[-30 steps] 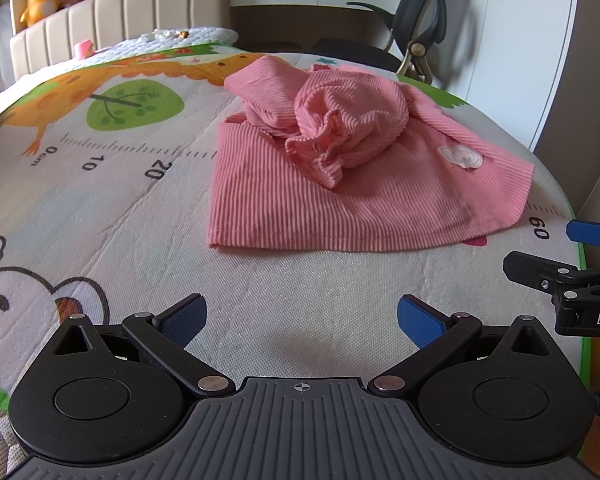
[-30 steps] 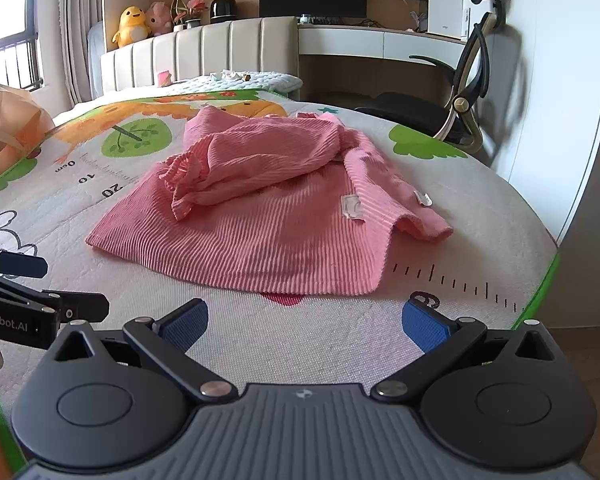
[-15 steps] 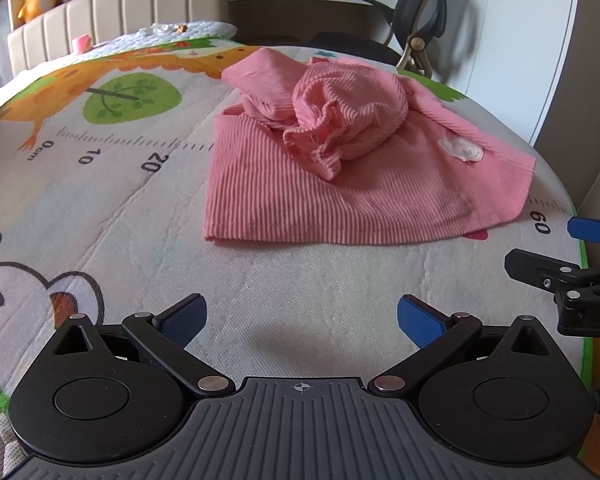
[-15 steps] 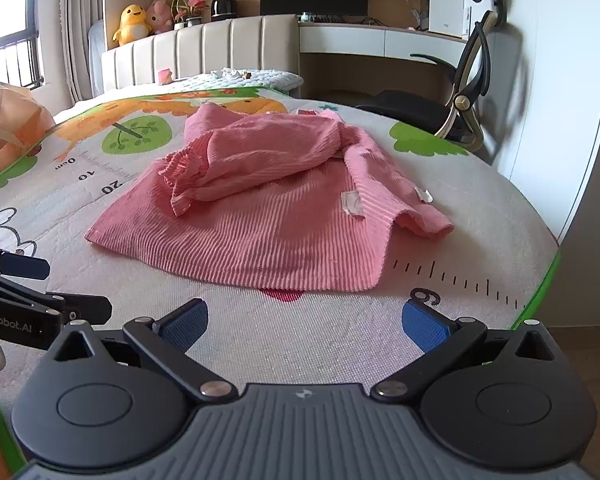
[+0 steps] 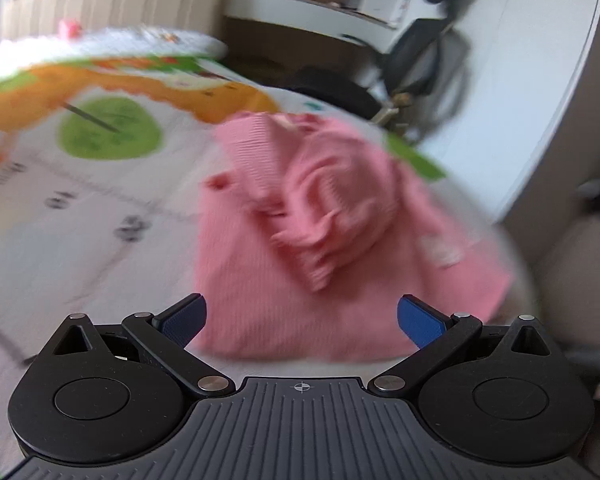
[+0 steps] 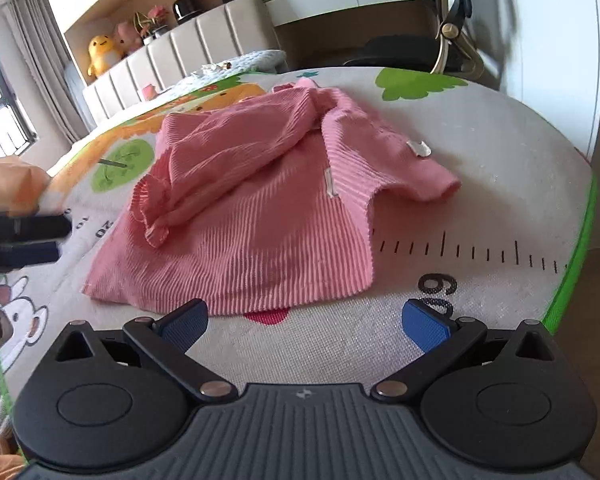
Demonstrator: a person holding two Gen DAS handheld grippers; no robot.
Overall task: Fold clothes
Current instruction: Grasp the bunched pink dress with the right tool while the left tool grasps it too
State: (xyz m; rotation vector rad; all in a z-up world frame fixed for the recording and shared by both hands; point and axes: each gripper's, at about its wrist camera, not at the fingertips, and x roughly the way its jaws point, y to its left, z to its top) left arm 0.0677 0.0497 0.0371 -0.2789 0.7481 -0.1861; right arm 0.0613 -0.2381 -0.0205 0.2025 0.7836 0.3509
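Left wrist view, heavily motion-blurred. Left gripper (image 5: 300, 318), blue-padded fingers spread wide apart, nothing between them, hanging just above the near hem of the pink ribbed knit garment (image 5: 340, 240). Garment lies crumpled on the cartoon-printed play mat (image 5: 80, 240); bunched sleeve piled on top of the flat body. Left of the garment the mat is bare, plenty of room. Right of the garment the mat's rounded edge falls off near a white wall panel (image 5: 520, 100). Beyond the garment, black office chair (image 5: 420, 52). Dark marks on the mat left of the garment are probably ruler numbers, too smeared to read.

Right wrist view, sharp. Right gripper (image 6: 306, 326), fingers wide apart and empty, just short of the garment's (image 6: 240, 220) near hem, over bare woven-textured mat (image 6: 480, 160). Fine vertical ribbing, frilled cuff on the folded-over sleeve, two small white tags on the garment's right side, text unreadable. Printed ruler ticks run right of the garment with a "60" beside the hem; "20" shows left of the garment. Green border marks the mat edge right of the garment. Left gripper's dark body (image 6: 20, 240) sits left of the garment. Behind the garment, beige padded headboard (image 6: 180, 48) with yellow plush toy (image 6: 100, 54).
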